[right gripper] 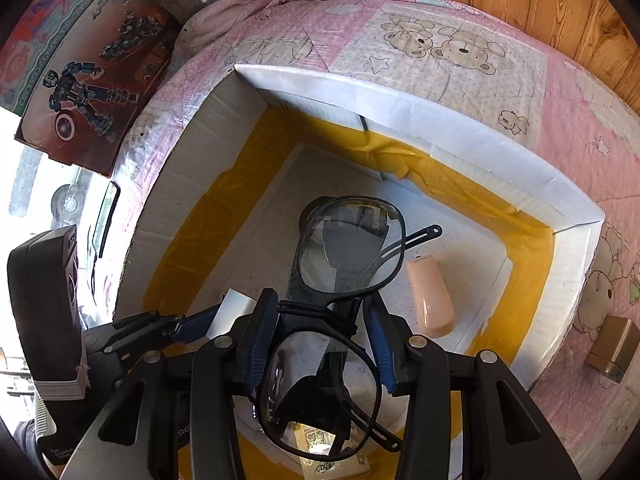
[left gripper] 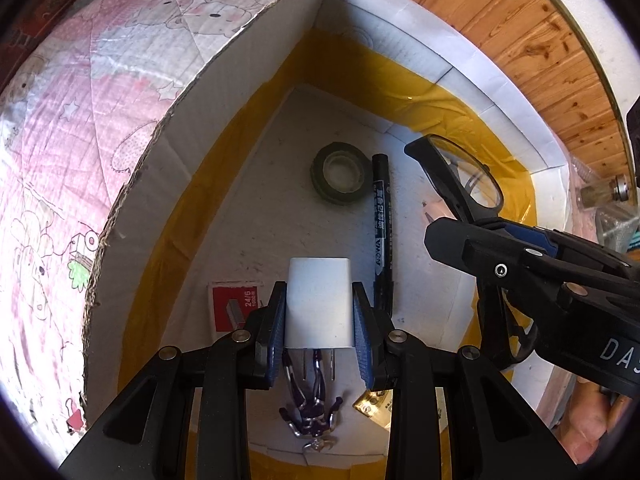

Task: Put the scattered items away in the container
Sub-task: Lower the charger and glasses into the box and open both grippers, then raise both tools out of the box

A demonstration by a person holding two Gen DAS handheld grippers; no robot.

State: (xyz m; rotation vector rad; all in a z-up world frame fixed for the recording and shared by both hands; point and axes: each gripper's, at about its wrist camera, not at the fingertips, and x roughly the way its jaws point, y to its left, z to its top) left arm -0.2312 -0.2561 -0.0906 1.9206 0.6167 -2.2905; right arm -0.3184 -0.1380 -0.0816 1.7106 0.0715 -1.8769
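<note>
Above the white box (left gripper: 500, 92), tools clamp a white charger (left gripper: 319, 302) and black-framed glasses (right gripper: 320, 308).

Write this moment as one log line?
left gripper: holds charger | right gripper: holds glasses | both over box

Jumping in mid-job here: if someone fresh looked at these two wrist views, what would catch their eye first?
First, the white charger block clamped in the left gripper, hanging over the white box with yellow tape round its floor. Next, the black glasses held at the bridge by the right gripper, also above the box. Below lie a tape roll, a black marker and a red staples box.
</note>
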